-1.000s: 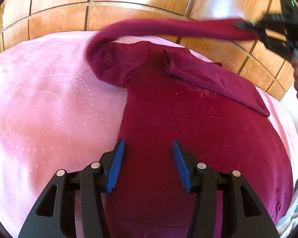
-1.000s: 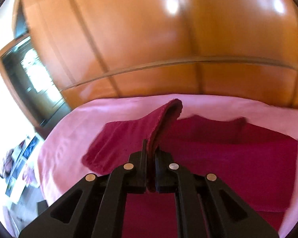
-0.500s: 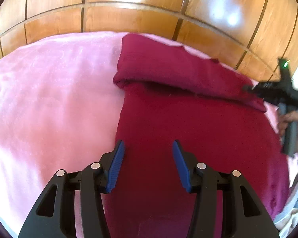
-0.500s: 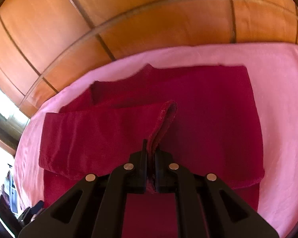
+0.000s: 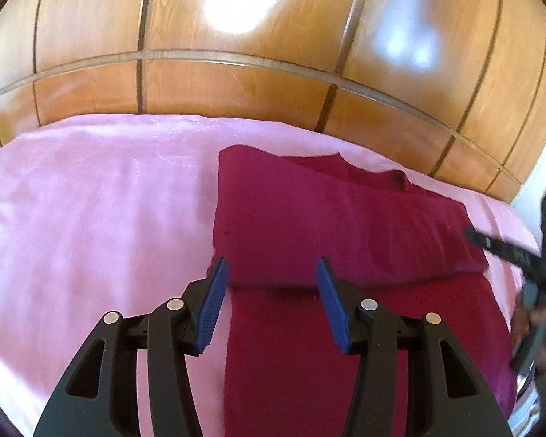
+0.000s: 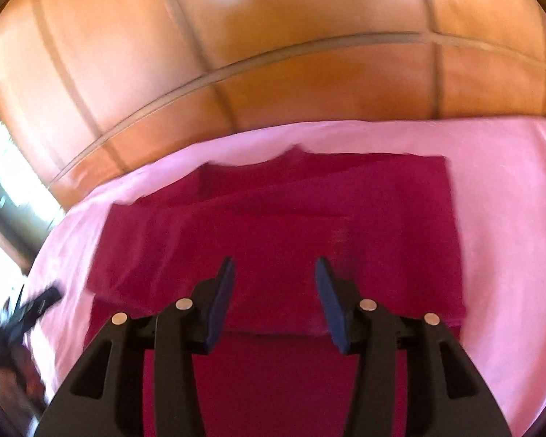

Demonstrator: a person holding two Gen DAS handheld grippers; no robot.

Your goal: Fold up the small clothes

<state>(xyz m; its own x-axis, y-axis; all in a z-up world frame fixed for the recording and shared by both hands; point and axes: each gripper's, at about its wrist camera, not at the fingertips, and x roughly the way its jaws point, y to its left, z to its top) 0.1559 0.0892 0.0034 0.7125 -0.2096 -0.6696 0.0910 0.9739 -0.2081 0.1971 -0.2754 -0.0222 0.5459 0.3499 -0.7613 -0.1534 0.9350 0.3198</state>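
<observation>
A dark red garment [image 5: 327, 218] lies flat on the pink bedspread [image 5: 91, 218], with its upper part folded across the body into a layered band. My left gripper [image 5: 271, 286] hovers open over the garment's left edge, and nothing is between its blue pads. In the right wrist view the same garment [image 6: 309, 218] fills the middle. My right gripper [image 6: 273, 286] is above it with its jaws opening, and no cloth is pinched between them. The right gripper [image 5: 506, 249] also shows at the garment's right end in the left wrist view.
Glossy wooden panels [image 5: 236, 83] rise right behind the bed. A person's hand [image 5: 538, 331] holds the right gripper's handle at the bed's right side. The left gripper [image 6: 32, 307] appears blurred at the left edge. Bare pink bedspread [image 6: 509, 218] extends to both sides.
My right gripper carried the pinched sleeve across the garment, lowered it and let go; the sleeve now lies flat. My left gripper rose and drew back, still open.
</observation>
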